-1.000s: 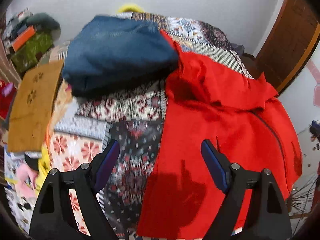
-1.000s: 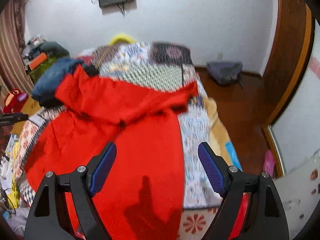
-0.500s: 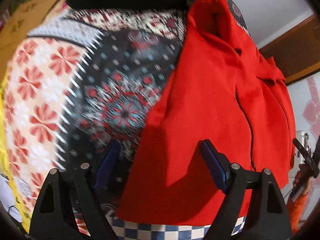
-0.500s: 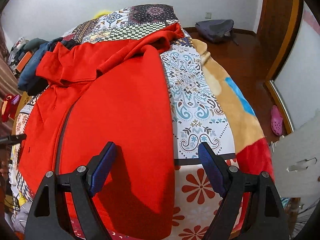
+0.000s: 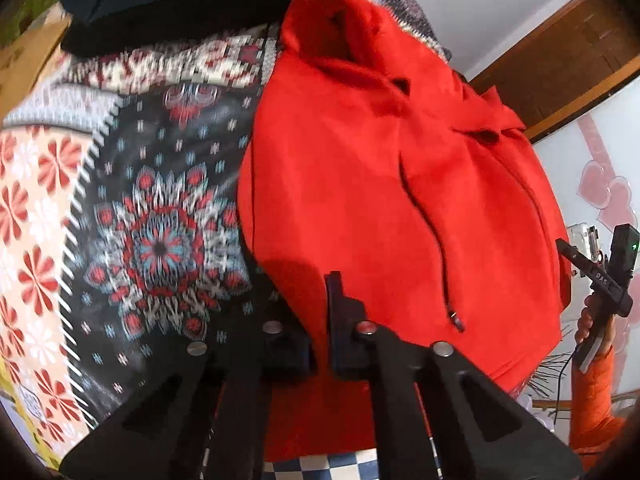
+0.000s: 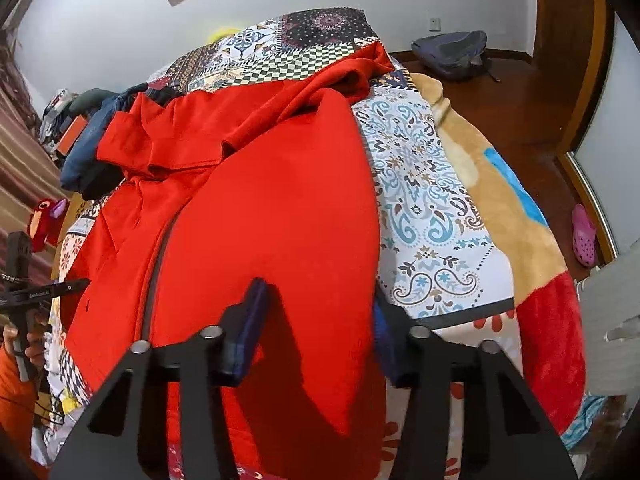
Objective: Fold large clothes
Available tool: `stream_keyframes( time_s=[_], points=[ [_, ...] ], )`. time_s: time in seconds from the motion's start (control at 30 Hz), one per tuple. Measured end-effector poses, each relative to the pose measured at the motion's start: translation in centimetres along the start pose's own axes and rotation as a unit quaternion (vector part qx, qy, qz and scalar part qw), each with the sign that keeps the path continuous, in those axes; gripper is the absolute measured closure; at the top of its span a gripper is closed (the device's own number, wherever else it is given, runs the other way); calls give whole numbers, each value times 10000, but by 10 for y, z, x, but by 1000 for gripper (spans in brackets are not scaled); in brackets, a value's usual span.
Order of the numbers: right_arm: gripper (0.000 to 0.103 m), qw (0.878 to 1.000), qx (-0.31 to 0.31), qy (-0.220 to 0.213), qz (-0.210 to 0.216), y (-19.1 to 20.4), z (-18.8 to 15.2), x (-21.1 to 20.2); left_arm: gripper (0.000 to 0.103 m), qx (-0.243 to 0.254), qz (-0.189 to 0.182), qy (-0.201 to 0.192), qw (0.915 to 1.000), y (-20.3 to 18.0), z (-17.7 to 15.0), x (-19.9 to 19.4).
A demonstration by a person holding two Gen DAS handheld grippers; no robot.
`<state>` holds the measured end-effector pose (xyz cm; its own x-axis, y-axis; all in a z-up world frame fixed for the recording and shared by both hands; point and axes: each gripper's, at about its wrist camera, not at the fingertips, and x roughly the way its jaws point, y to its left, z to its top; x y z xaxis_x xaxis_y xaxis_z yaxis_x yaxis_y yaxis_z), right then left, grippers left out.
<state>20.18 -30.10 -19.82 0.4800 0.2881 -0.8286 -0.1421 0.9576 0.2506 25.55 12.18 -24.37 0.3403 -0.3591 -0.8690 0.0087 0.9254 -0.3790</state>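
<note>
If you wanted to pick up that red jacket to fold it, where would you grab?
Probably the bottom hem corners of the red jacket, coming from the near bed edge. It lies flat on the patchwork quilt with its hem towards the grippers; the left gripper already pinches one corner, the right gripper straddles the other.

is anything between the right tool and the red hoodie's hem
Nothing visible. The right tool sits open directly over the red hoodie, its near hem corner lying between the fingers. The left tool has its jaws nearly closed at the opposite hem corner.
</note>
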Motion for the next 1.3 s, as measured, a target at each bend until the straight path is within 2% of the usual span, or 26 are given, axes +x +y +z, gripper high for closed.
stream_keyframes(
  time_s=[0.07, 0.17, 0.23, 0.37, 0.53, 0.7, 0.87, 1.13, 1.23, 1.3],
  points=[
    [77, 9999, -90, -37, -36, 2, 2, -3, 99, 101, 12, -150, 9998, -5, 7, -6],
    [84, 9999, -94, -75, 32, 1, 6, -6, 100, 313, -89, -510, 9982, -23, 17, -27],
    [86, 9999, -38, -99, 132, -1, 9, -8, 100, 424, -126, -687, 9967, -33, 24, -37],
    [88, 9997, -187, -157, 21, 3, 10, -12, 100, 550, -218, -955, 9937, -50, 40, -54],
    [89, 9992, -311, -264, 34, 12, 12, -24, 100, 592, -220, -1116, 9918, -58, 53, -59],
    [90, 9979, -371, -298, 429, 20, 23, -30, 100, 516, -284, -1250, 9904, -58, 62, -65],
    [91, 9945, -519, -585, 698, 28, 58, -34, 101, 333, -482, -1460, 9876, -54, 90, -75],
    [91, 9894, -642, -1240, 403, 24, 143, -32, 101, 33, -651, -1844, 9807, -53, 164, -87],
    [91, 9889, -668, -1317, 140, 20, 172, -11, 101, -68, -484, -1918, 9802, -51, 195, -77],
    [91, 9898, -609, -1290, 4, 15, 188, 7, 101, -131, -220, -1960, 9803, -48, 214, -66]
  ],
)
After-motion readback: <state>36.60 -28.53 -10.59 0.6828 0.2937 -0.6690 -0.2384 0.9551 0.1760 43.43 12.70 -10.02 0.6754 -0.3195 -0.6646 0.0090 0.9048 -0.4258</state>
